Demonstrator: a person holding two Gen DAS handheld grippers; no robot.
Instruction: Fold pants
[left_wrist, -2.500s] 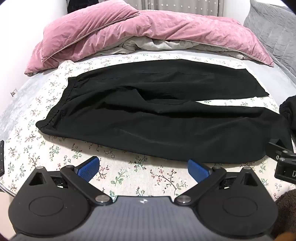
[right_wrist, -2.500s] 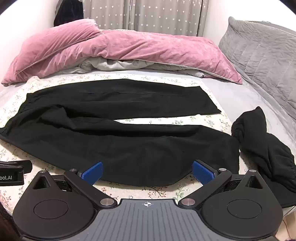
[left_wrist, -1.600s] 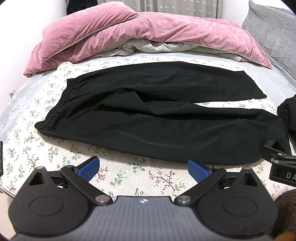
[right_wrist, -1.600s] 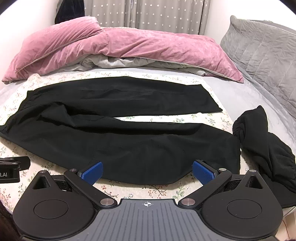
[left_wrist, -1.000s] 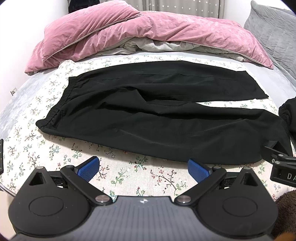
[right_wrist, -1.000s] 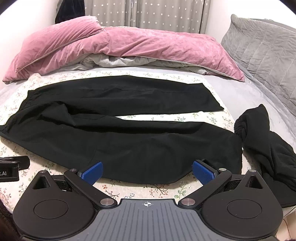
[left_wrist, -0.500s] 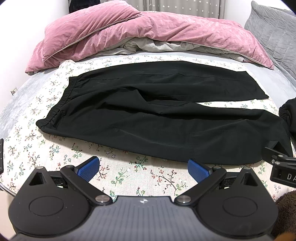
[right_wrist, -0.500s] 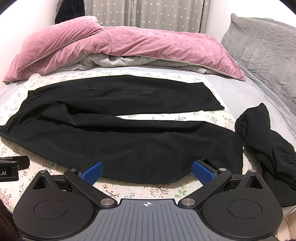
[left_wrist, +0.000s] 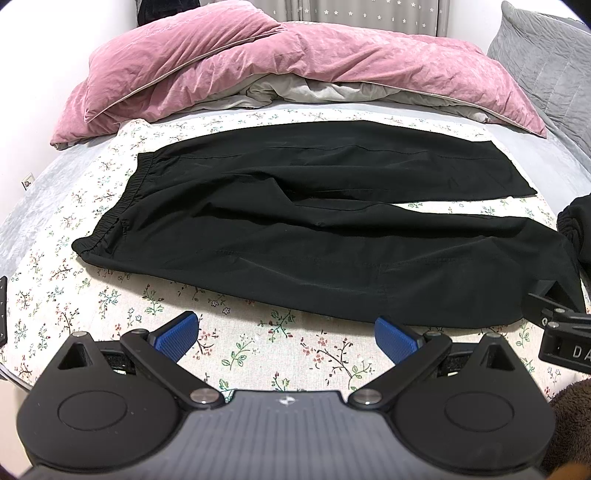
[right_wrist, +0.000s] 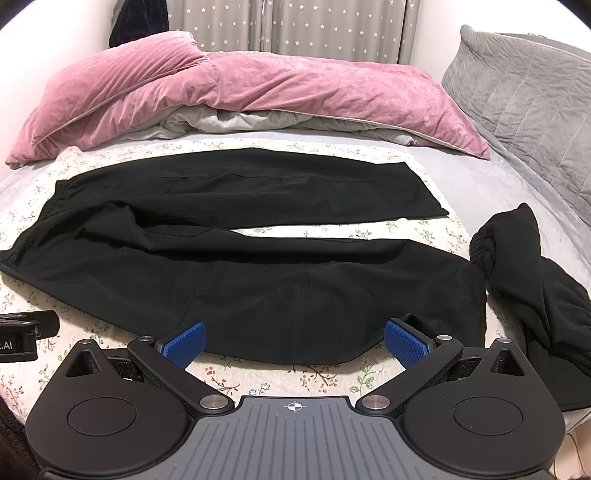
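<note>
Floral bedding (left_wrist: 236, 354) carries the black pants (left_wrist: 314, 236) spread flat, waistband at 9 o'clock, legs toward 3 o'clock. Left tongs (left_wrist: 286, 334) and right tongs (right_wrist: 293, 343) hover apart near the pants' near edge, gripping nothing.

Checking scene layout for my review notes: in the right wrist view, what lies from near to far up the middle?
Right tool → floral sheet → black pants → pink duvet → star-print curtain.

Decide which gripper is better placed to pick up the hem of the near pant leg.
Right. The right gripper, open, already overlaps the near leg's hem end; the left gripper hovers over bare floral sheet nearer the waistband.
</note>
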